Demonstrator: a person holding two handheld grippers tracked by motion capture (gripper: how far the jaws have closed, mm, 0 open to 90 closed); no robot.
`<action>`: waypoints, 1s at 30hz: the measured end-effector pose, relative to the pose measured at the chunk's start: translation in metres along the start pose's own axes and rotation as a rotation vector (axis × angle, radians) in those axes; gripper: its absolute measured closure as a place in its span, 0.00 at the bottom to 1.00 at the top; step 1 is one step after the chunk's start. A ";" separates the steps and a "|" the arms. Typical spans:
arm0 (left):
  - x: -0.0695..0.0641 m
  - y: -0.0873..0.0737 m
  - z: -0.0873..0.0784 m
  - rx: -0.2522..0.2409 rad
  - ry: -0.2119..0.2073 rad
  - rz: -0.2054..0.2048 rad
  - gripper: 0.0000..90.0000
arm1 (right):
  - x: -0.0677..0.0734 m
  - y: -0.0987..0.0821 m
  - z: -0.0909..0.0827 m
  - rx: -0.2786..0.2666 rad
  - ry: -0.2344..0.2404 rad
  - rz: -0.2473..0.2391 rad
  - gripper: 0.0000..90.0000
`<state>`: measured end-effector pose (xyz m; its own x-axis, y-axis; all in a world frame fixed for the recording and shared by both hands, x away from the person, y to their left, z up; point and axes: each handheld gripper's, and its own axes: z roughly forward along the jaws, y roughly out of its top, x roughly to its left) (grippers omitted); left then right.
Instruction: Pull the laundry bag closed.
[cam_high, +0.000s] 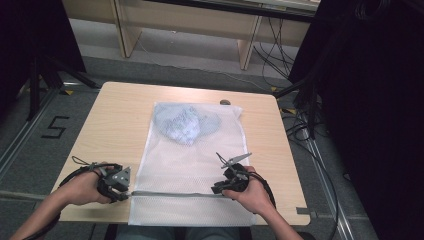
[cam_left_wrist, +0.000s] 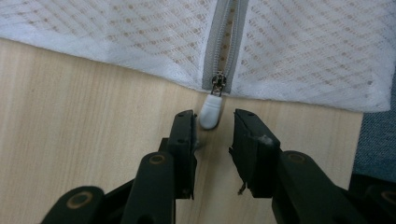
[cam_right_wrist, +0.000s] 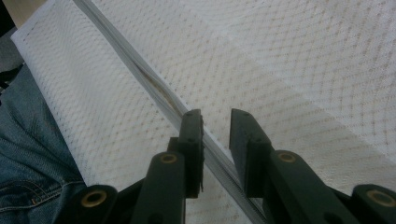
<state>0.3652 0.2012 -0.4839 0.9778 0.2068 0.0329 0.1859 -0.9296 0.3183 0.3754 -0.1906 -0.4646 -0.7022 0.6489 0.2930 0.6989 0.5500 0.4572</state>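
Lying flat on the pale wood-grain table (cam_high: 115, 115), your white mesh laundry bag (cam_high: 195, 165) holds a crumpled bluish garment (cam_high: 186, 122) at its far end, its grey zipper (cam_high: 175, 193) running straight across the near end. Your left gripper (cam_left_wrist: 214, 122) has its blunt black jaws apart around the smooth white zipper pull (cam_left_wrist: 210, 112) — not clamped. Your right gripper (cam_right_wrist: 215, 122) straddles the zipper tape, jaws apart too.

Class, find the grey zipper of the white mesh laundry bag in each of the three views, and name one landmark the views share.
High view: the zipper runs across the near end of the mesh bag, between the two grippers.
Left gripper view: top centre, running down to its white pull tab just ahead of the jaws.
Right gripper view: a diagonal from upper left, passing between the jaws.
Shared landmark: the bag's white mesh.
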 end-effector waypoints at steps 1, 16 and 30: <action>0.000 0.001 0.000 0.004 -0.001 0.001 0.76 | 0.000 0.000 0.000 0.000 0.001 0.001 0.84; 0.004 0.006 0.003 -0.015 -0.042 -0.012 0.82 | 0.001 0.000 0.005 0.011 0.008 -0.002 0.84; 0.002 0.008 0.003 -0.019 -0.019 0.033 0.89 | 0.007 0.014 0.018 0.008 0.041 -0.062 0.84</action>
<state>0.3688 0.1927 -0.4840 0.9851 0.1702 0.0260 0.1518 -0.9297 0.3357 0.3829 -0.1694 -0.4714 -0.7493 0.5911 0.2985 0.6546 0.5929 0.4690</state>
